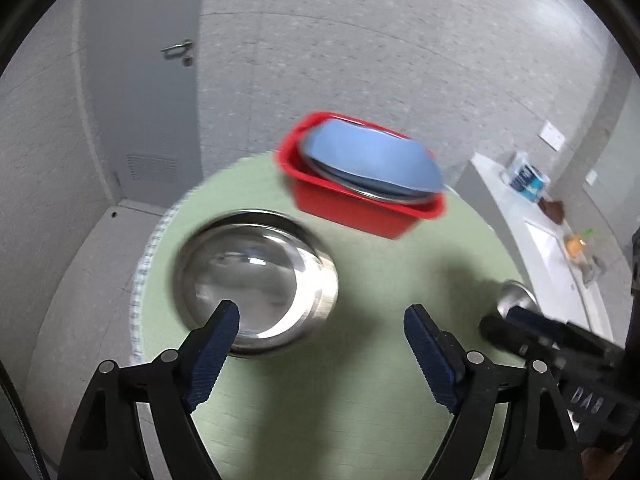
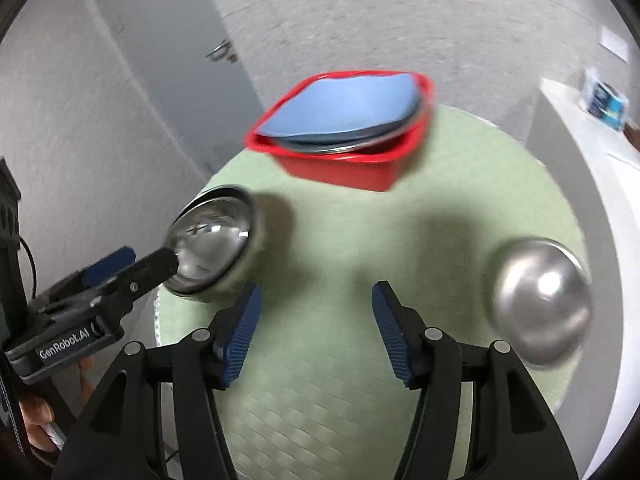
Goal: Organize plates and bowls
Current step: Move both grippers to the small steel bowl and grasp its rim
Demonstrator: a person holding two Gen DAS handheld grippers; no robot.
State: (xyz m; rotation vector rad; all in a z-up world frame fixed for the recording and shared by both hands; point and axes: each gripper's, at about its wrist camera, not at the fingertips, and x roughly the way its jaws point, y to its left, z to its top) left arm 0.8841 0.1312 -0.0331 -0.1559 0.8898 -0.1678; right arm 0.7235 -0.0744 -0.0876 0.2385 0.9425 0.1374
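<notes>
Broadly, the round green table (image 2: 320,380) carries everything, and toward its far edge sits the red tub (image 2: 344,160), already loaded with blue plates (image 2: 340,114) stacked over a steel one, the stack leaning against the tub's wall. Nearer, on the left edge of the table, lies a shallow steel plate (image 1: 256,280), face up; on the right side a smaller steel bowl (image 2: 540,304) rests upside down, dome uppermost. Neither has reached the tub yet, so the sorting looks part done. The left gripper (image 1: 320,360) hangs released just short of the steel plate, nothing between its blue pads; the right gripper (image 2: 316,328) is likewise spread and empty over bare mat, well apart from the bowl. Risks from here, as a judgement: the plate sits at the very table edge, so a nudge from a finger could tip it off; the domed bowl offers slick, curved metal (a poor surface for flat pads) and may squirt out of a pinch; and adding to the tilted blue stack could make it slide. Motion blur also hides fine contact. Readable writing is scarce: "GenRobot.AI" on the left gripper's body in the right wrist view, and letters resembling "DAS" on the right gripper's body in the left.
</notes>
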